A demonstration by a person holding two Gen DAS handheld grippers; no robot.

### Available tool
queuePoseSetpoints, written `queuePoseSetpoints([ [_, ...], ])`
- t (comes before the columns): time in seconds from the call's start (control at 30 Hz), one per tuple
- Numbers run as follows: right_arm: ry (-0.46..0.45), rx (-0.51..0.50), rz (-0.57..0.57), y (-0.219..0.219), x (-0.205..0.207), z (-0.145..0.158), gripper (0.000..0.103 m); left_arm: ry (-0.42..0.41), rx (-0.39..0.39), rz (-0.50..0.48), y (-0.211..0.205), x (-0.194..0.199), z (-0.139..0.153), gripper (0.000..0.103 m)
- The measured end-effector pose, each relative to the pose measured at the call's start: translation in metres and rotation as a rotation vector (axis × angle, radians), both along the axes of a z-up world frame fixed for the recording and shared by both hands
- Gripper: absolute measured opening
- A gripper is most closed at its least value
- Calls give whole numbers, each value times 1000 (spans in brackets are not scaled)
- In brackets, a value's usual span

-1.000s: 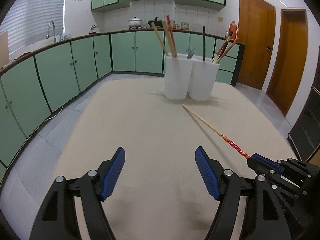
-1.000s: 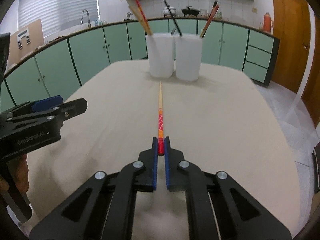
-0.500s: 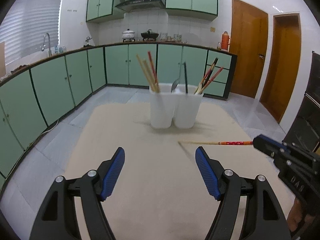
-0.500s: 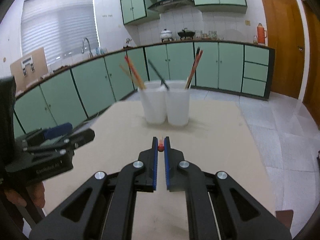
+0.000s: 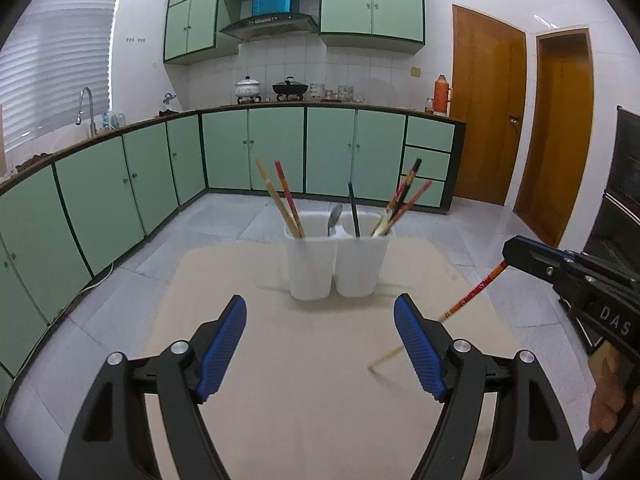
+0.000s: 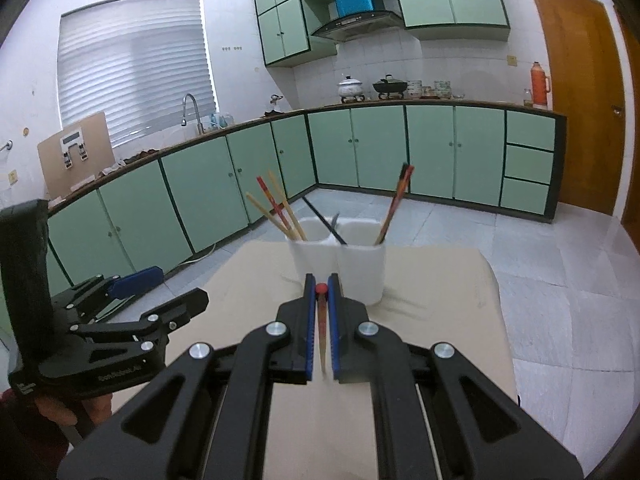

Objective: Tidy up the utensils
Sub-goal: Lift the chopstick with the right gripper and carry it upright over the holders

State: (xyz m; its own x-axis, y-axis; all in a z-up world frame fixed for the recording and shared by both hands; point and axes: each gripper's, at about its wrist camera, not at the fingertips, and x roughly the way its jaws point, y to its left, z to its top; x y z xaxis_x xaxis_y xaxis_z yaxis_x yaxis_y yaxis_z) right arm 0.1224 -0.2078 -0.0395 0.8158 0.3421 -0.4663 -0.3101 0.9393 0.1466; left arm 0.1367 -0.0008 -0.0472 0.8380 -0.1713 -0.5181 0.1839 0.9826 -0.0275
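Our right gripper pinches a chopstick; our left gripper gapes. Two white holders touch — chopsticks, a spoon inside.

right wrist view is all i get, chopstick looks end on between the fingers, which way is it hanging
Observer: In the left wrist view the chopstick slopes down from the right gripper, its pale tip low toward the table.
Operator: tip touching the table
Observer: Cannot tell; the tip is blurred just above or at the surface.
Operator: what's in the left cup, i can't see past its sticks
Observer: The left cup also holds a metal spoon against its right side.
Operator: left gripper holding anything
Observer: No, the left gripper is wide open with nothing between its fingers.
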Motion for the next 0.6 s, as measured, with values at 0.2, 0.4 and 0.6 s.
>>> queuePoseSetpoints([
  [0.2, -28, -13, 7, -6, 20, 31, 5, -45, 0, 6, -2, 16, 27, 76],
  [0.4, -79, -22, 9, -8, 34, 59, 5, -80, 7, 6, -5, 34, 49, 77],
  [0.6, -137, -37, 25, -5, 42, 87, 5, -121, -1, 17, -6, 49, 70, 77],
])
